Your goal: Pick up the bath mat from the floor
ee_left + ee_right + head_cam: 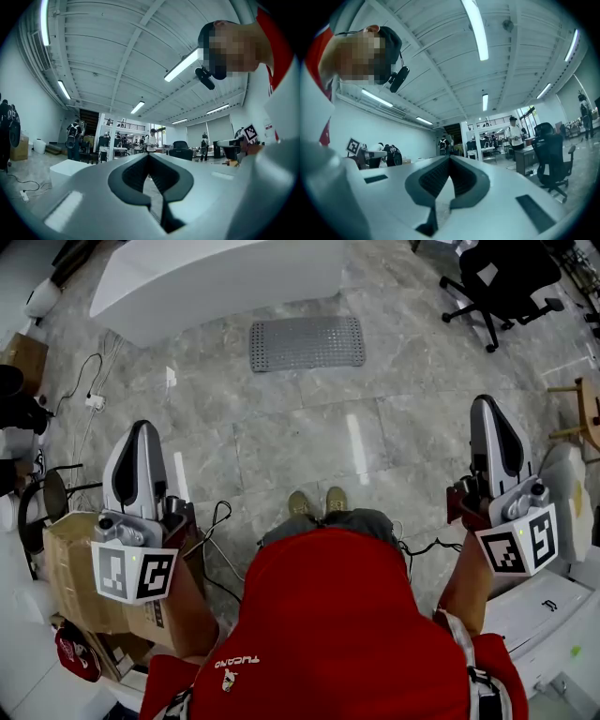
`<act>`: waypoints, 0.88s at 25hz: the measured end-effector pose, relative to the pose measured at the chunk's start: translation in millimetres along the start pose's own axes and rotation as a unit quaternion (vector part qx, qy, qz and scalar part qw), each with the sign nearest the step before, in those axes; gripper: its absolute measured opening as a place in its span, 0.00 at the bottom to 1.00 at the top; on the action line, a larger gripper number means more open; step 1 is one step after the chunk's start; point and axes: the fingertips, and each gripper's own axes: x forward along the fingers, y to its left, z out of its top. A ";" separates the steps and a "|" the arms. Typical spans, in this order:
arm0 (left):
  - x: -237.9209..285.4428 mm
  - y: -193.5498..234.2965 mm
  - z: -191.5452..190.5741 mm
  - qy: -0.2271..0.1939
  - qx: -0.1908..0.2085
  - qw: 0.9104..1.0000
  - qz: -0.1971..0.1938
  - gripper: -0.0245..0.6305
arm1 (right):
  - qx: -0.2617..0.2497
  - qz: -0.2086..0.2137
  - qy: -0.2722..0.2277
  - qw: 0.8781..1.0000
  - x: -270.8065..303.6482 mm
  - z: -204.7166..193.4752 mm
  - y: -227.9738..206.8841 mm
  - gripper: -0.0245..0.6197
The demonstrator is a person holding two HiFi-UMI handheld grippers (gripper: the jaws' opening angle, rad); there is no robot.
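Right now both your grippers are held up about level at your sides, well apart from the bath mat (pixel 307 343). Your left gripper (pixel 142 432) has its fingers (pixel 133 177) pressed together with nothing between them. Your right gripper (pixel 485 407) shows the same: fingers (pixel 433 180) closed tight and empty. The grey mat lies flat on the marble floor (pixel 281 437) ahead of your shoes (pixel 317 503), near the edge of a white block (pixel 216 282). A black office chair (pixel 502 277) stands off to the right of the mat. A cardboard box (pixel 66 563) sits on the floor at your left side, beside the left gripper.
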 end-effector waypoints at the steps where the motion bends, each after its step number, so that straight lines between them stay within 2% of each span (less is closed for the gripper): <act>1: -0.1 -0.6 0.2 0.000 0.000 1.000 0.001 0.04 | 0.001 0.000 -0.001 1.000 0.1 0.1 -0.6 0.04; 7: 2.9 -5.2 -2.6 0.003 -0.002 1.000 0.007 0.04 | 0.017 0.008 -0.007 1.000 1.4 0.3 -11.1 0.04; 16: 18.2 -14.5 -3.0 0.005 0.002 1.000 0.024 0.04 | 0.001 -0.001 0.013 1.000 -0.3 -9.6 -51.2 0.04; 22: 34.4 -28.0 -1.1 0.008 0.011 0.999 0.038 0.04 | 0.005 0.012 0.016 1.000 0.4 -13.8 -76.9 0.04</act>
